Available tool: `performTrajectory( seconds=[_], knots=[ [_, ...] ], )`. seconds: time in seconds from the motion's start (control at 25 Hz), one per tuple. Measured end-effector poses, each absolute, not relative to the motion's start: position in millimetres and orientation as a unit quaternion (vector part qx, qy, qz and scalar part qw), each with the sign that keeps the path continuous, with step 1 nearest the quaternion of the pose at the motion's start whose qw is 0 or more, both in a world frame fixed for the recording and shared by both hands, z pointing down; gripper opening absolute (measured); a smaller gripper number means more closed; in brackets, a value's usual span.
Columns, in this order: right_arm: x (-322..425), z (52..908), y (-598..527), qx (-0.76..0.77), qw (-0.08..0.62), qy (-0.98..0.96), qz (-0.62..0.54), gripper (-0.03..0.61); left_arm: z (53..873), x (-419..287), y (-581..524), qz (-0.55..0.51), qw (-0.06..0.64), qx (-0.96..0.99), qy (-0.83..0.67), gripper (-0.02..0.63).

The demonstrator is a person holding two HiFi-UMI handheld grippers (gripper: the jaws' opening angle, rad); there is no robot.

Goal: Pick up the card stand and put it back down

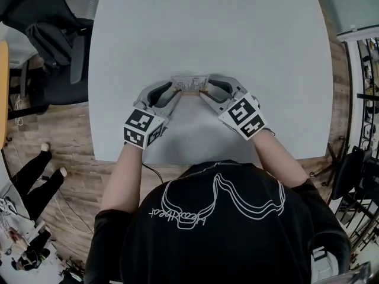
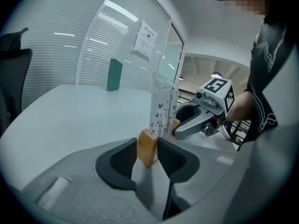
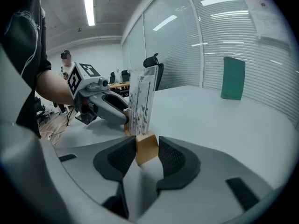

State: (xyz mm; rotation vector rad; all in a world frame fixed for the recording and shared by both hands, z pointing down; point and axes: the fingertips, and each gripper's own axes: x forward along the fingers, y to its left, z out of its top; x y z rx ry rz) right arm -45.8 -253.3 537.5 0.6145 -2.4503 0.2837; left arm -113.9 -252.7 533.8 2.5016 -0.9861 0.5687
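The left claw [image 1: 175,91] and the right claw [image 1: 205,90] were each closed on one end of the card stand [image 3: 141,101], with their pads pressed against its wooden base [image 2: 146,147]. The stand rested upright near the front edge of the counter [image 1: 207,28]. The lift would likely go best with both hands rising together and level, since the tall clear panel could tip. An even squeeze, a short straight rise and a gentle return to the same spot looked wise.
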Motion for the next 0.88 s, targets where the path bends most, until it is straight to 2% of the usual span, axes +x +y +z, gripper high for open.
performTrajectory(
  seconds=[0.08,0.88],
  knots=[
    [-46.4,538.5,-253.6,0.231,0.296,-0.921,0.107,0.153,534.7,-113.2,-252.7,0.203,0.194,0.894,-0.349,0.133],
    [-45.8,535.8,-255.8,0.239,0.292,-0.921,0.096,0.147,533.2,-112.7,-254.3,0.217,0.188,0.888,-0.36,0.126]
  ],
)
